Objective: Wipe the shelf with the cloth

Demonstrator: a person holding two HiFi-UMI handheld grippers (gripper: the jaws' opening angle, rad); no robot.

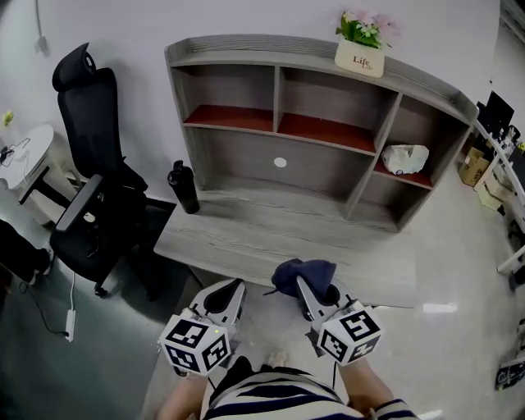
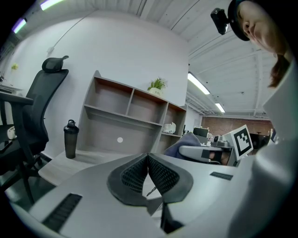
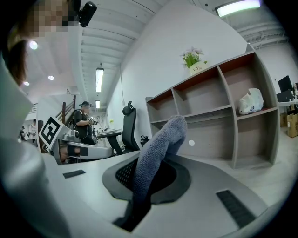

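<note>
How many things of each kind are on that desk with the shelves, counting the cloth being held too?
black bottle: 1
flower pot: 1
white bag: 1
blue cloth: 1
Total: 4

Wall: I'm seeing a plain white wall (image 1: 246,16) running behind everything.
Floor: I'm looking down on a glossy pale grey floor (image 1: 459,271).
Furniture: a grey wood-grain shelf unit (image 1: 246,160) is standing against the wall. A black high-backed office chair (image 1: 90,189) is sitting beside its left end, with a small white round table (image 1: 29,148) farther left.
Light: long ceiling strip lights (image 2: 200,85) are glowing.
</note>
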